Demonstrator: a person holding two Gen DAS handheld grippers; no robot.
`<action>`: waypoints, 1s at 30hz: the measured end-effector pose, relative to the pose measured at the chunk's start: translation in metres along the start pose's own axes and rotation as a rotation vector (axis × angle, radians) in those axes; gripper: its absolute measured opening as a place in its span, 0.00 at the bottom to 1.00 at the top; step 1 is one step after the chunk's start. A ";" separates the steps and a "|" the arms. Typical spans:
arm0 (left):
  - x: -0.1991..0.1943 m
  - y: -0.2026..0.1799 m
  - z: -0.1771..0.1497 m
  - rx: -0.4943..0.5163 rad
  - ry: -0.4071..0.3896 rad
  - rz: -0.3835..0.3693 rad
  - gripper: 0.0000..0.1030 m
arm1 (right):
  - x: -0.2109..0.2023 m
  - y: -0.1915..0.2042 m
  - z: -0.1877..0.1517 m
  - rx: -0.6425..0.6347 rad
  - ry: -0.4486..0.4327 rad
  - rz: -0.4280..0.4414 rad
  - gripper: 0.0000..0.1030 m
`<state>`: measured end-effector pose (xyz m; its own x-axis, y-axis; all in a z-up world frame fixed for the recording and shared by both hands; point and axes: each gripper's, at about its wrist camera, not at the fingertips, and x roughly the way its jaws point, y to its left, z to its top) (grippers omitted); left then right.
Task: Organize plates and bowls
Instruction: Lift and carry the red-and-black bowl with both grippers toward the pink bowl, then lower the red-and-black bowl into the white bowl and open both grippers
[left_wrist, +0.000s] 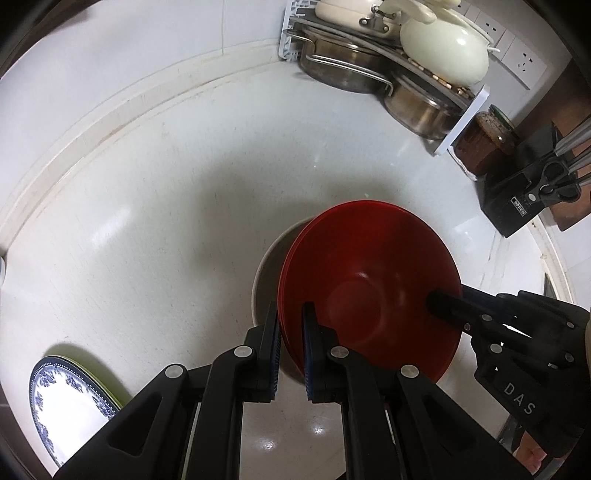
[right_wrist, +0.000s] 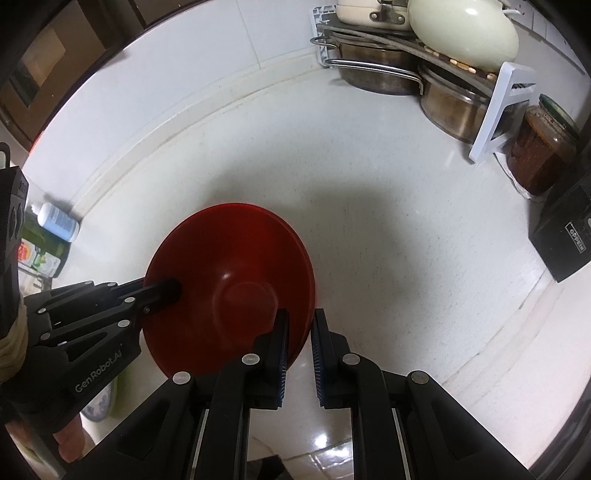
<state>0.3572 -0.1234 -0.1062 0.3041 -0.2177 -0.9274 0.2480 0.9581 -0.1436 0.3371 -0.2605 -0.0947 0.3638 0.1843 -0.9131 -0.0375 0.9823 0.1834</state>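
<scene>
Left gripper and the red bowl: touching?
Touching. In the left wrist view the left gripper straddles the red bowl's rim, its fingers on either side of the wall; the right wrist view agrees.

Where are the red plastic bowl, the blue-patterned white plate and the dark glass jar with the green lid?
Red plastic bowl (left_wrist: 369, 291): left wrist view, on its inner wall.
Blue-patterned white plate (left_wrist: 62, 402): left wrist view, on its white centre.
Dark glass jar with green lid (right_wrist: 537, 155): right wrist view, on its glass side.

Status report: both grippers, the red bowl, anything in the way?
Left gripper and right gripper both clamped on the red bowl rim, opposite sides. A white bowl sits under it. Counter ahead free; pots far back.
</scene>
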 end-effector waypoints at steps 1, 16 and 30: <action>0.001 0.000 0.000 0.000 0.003 0.001 0.10 | 0.001 0.000 0.000 -0.001 0.001 0.000 0.13; 0.007 -0.001 -0.004 0.025 -0.004 0.043 0.19 | 0.011 -0.001 -0.002 -0.031 0.022 0.022 0.18; -0.034 -0.009 0.000 0.078 -0.123 0.106 0.52 | -0.017 -0.001 -0.003 0.007 -0.070 0.060 0.36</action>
<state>0.3442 -0.1249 -0.0737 0.4418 -0.1420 -0.8858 0.2773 0.9606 -0.0157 0.3283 -0.2641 -0.0799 0.4253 0.2402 -0.8726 -0.0550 0.9692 0.2400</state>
